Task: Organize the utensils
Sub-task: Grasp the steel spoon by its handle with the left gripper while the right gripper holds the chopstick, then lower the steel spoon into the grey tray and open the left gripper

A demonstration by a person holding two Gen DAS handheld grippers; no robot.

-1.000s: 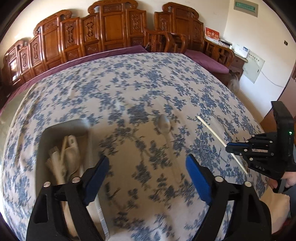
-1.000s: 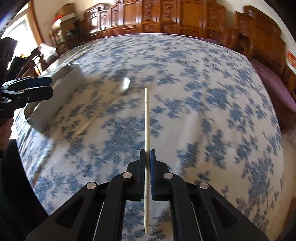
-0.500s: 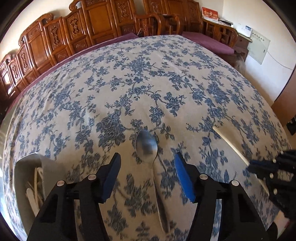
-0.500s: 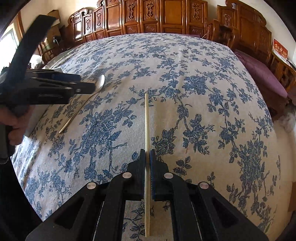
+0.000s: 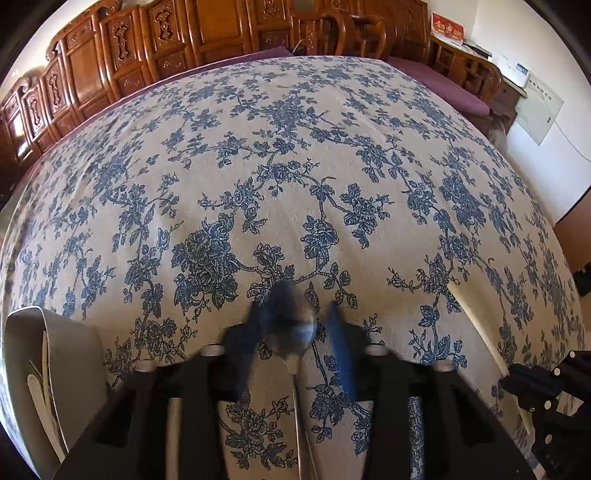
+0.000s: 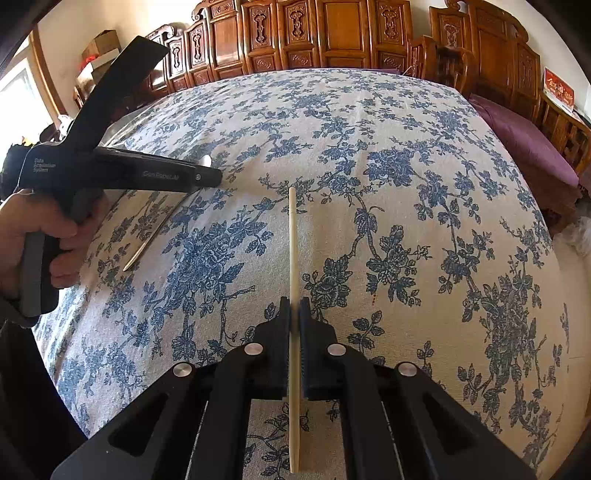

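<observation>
A metal spoon (image 5: 291, 328) lies on the floral tablecloth, bowl pointing away. My left gripper (image 5: 293, 314) straddles the spoon's bowl and neck; its blue-padded fingers are blurred with motion and stand a little apart on either side of it. In the right wrist view the left gripper (image 6: 207, 177) hovers over the spoon (image 6: 162, 225), whose handle points toward me. My right gripper (image 6: 294, 310) is shut on a pale wooden chopstick (image 6: 293, 258), held lengthwise above the cloth. The chopstick also shows in the left wrist view (image 5: 480, 332).
A grey utensil holder (image 5: 51, 354) with pale utensils inside lies at the lower left of the left wrist view. Carved wooden chairs (image 6: 332, 33) ring the far side of the table. A purple cushion (image 6: 524, 140) sits at the right.
My left gripper has moved forward and down over the spoon, and its fingers have closed in from wide open to near the spoon's bowl. The right gripper holds the chopstick as before.
</observation>
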